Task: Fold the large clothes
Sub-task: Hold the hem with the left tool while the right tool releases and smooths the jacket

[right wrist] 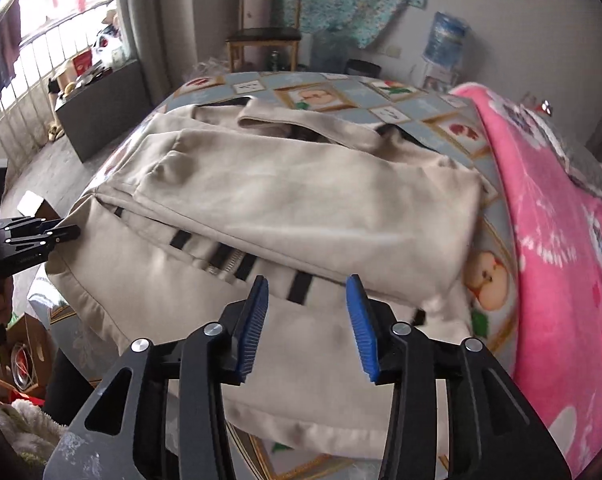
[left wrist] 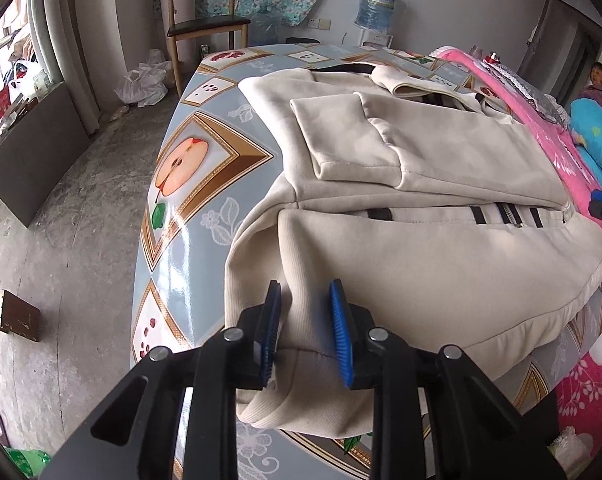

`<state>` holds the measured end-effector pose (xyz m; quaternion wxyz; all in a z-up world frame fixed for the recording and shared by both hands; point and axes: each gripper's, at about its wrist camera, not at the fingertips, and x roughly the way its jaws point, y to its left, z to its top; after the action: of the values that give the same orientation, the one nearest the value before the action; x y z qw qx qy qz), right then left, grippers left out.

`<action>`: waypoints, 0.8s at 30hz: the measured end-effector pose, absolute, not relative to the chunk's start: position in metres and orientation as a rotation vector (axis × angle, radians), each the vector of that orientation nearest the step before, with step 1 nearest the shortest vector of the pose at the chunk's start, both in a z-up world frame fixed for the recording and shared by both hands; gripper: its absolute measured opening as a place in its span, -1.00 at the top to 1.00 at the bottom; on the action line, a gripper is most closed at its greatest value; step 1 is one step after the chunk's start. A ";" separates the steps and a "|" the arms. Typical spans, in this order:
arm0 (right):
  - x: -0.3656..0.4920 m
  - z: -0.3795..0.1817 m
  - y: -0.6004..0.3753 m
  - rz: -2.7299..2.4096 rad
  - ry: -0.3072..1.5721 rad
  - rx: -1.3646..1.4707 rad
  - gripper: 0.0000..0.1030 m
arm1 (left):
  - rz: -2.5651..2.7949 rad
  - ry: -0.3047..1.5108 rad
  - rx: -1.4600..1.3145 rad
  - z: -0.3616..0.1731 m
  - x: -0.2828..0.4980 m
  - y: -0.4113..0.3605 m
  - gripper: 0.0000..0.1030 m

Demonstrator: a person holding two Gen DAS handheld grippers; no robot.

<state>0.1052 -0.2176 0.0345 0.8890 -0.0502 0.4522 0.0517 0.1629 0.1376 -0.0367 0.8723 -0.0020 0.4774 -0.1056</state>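
Observation:
A large beige jacket [left wrist: 421,152] [right wrist: 301,192] lies across the round table, its far half folded over the middle. A sleeve [left wrist: 333,136] is laid back on top. Black stripes and a zip [left wrist: 509,214] [right wrist: 229,260] show under the folded edge. My left gripper [left wrist: 305,292] is shut on a bunched ridge of the ribbed hem at the near left corner, and it shows at the jacket's left edge in the right wrist view [right wrist: 57,234]. My right gripper [right wrist: 307,280] hovers open over the near flat part of the jacket, with nothing between its fingers.
The table [left wrist: 181,168] [right wrist: 489,272] wears a glossy cloth with apple pictures. A pink flowered blanket [left wrist: 573,168] [right wrist: 561,240] covers its right side. A wooden chair [left wrist: 205,24] and a water dispenser [left wrist: 377,4] stand behind it. A person [left wrist: 599,88] is at the far right.

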 end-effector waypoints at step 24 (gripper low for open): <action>0.096 -0.023 -0.230 0.022 1.035 -0.050 0.97 | -0.197 0.996 -0.022 -0.039 0.164 0.138 0.53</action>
<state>0.0956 -0.2303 -0.0235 0.8686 -0.0237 0.4948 0.0107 0.1637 0.1377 -0.0386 0.8738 -0.0107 0.4770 -0.0943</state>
